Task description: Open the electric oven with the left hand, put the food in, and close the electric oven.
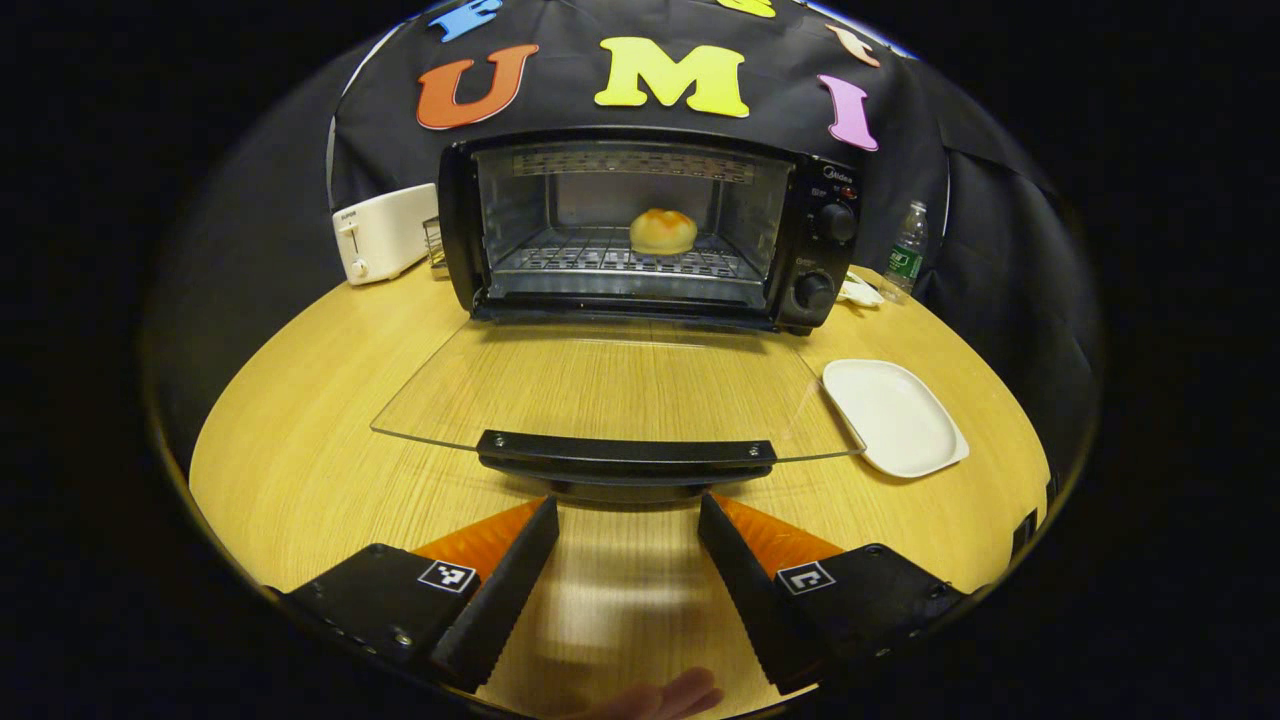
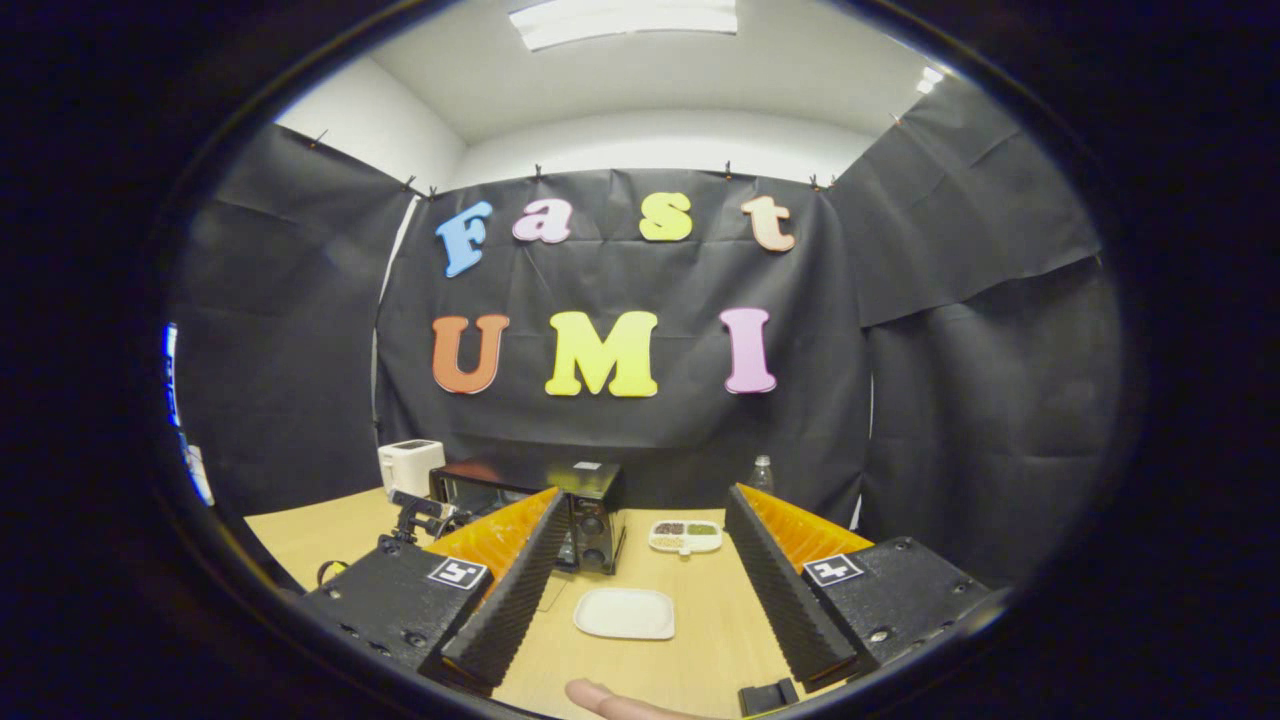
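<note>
The black electric oven stands open at the back of the wooden table. Its glass door lies flat toward me, with the black handle at its near edge. A round golden bun rests on the wire rack inside. My left gripper is open, its fingertips just short of the handle and touching nothing. My right gripper is open and empty, held high and well back from the oven.
An empty white plate lies right of the door. A white toaster stands left of the oven. A water bottle and a small sectioned dish sit to its right. Black cloth walls surround the table.
</note>
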Available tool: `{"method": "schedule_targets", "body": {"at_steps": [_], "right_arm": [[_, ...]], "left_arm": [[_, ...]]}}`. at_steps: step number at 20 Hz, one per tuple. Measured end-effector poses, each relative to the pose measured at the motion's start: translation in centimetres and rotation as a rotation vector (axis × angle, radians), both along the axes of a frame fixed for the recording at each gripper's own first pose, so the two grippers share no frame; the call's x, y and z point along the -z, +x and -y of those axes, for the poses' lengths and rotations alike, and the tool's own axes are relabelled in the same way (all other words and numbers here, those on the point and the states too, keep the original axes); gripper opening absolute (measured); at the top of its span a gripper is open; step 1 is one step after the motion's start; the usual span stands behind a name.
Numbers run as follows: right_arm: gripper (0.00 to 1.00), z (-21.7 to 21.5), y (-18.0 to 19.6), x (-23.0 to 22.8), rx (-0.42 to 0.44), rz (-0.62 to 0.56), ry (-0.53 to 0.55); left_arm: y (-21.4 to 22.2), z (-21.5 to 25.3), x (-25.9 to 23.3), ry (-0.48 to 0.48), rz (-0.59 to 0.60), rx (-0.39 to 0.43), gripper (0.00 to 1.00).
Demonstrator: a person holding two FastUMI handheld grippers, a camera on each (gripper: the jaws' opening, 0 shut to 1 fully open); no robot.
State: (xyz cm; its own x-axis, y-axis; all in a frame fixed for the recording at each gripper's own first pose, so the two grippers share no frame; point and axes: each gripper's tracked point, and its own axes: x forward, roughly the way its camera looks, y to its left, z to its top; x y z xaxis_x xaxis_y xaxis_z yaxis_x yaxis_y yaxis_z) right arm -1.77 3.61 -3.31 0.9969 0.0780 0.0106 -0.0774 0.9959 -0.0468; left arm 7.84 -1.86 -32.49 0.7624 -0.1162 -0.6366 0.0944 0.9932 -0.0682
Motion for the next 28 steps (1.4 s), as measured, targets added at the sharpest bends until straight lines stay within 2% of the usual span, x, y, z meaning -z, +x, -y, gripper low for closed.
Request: {"method": "schedule_targets", "body": {"at_steps": [10,17,21,26,28], "right_arm": [[0.96,-1.1,0.1,1.0,-0.036,-0.031,0.021],[0.96,-1.8,0.1,1.5,-0.051,-0.041,0.016],[0.96,-2.2,0.3,1.5,-0.053,-0.039,0.005],[0.96,-2.7,0.6,1.2,-0.061,-0.026,0.001],[0.96,-3.0,0.8,1.5,-0.063,-0.035,0.000]], "left_arm": [[-0.1,0.0,-0.7,-0.020,0.018,-0.002,0.94],[0.6,-0.2,-3.8,-0.074,0.132,-0.009,0.94],[1.4,-0.5,-5.5,-0.058,0.225,-0.011,0.94],[1.8,-0.2,-6.3,-0.065,0.261,-0.013,0.95],[2.5,-0.9,-6.1,-0.017,0.258,-0.030,0.94]]}}
